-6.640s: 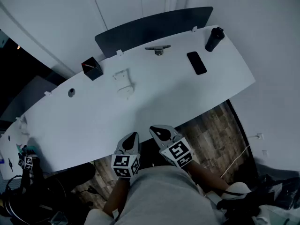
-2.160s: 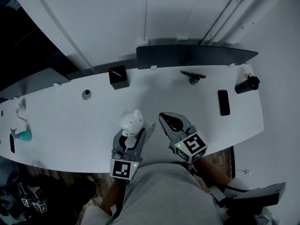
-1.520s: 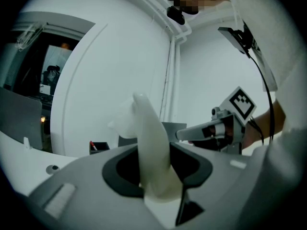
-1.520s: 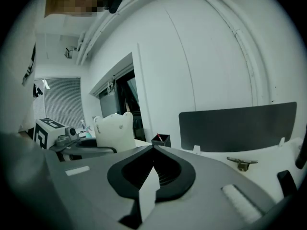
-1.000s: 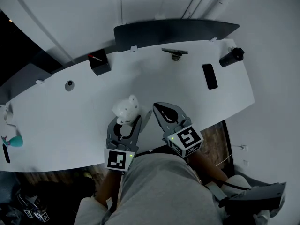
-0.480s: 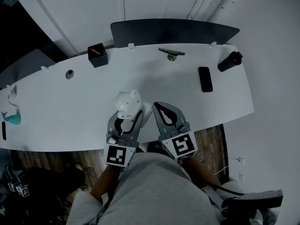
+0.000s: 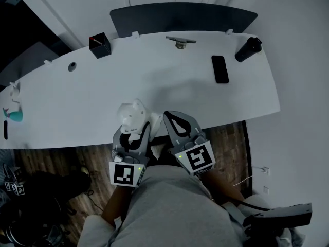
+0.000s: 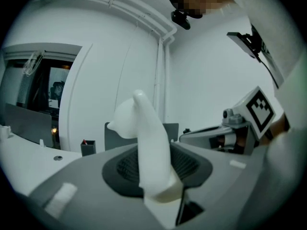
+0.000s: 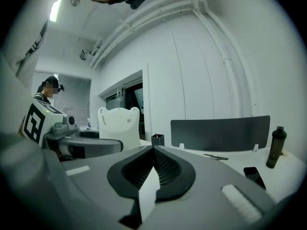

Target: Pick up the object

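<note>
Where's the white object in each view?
Head view: white object sits just left of centre, in the lower half.
Left gripper view: white object at centre, clamped between the jaws.
Right gripper view: white object left of centre, at mid-height.
Shared landmark: dark divider panel at the back of the desk.
</note>
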`<state>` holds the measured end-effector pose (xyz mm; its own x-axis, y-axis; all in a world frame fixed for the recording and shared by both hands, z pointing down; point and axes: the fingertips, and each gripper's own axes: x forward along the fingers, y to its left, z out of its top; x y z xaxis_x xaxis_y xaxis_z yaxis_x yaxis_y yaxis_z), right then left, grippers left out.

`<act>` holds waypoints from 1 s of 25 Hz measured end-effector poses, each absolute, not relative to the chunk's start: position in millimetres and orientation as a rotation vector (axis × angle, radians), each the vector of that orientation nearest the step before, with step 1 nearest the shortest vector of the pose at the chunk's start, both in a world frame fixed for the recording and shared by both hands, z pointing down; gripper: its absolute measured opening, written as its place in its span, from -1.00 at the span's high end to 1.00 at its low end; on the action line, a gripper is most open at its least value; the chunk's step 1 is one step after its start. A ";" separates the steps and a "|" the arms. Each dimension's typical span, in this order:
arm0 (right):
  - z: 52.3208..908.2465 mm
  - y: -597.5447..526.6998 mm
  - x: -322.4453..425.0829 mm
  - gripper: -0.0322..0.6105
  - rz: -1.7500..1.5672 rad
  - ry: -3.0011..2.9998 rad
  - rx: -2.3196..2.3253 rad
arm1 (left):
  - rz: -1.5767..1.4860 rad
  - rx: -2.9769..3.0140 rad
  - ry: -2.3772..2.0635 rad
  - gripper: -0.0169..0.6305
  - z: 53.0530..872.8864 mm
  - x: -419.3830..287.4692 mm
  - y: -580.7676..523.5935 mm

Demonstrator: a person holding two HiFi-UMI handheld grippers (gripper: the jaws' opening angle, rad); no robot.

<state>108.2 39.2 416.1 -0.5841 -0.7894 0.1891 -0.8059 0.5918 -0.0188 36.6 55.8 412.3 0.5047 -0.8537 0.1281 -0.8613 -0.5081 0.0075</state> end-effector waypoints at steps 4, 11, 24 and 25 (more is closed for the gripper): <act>431.9 62.6 113.5 0.89 0.243 -2.682 1.338 | 0.234 2.613 -1.570 0.45 418.0 29.6 87.8; 436.8 89.4 93.4 0.89 0.306 -2.706 1.288 | 0.246 2.558 -1.608 0.45 420.1 10.6 123.4; 407.4 74.3 45.8 0.89 0.311 -2.682 1.333 | 0.097 2.654 -1.550 0.45 380.8 -36.7 98.8; 404.0 72.4 42.8 0.89 0.304 -2.672 1.343 | 0.095 2.660 -1.546 0.45 377.7 -41.7 95.8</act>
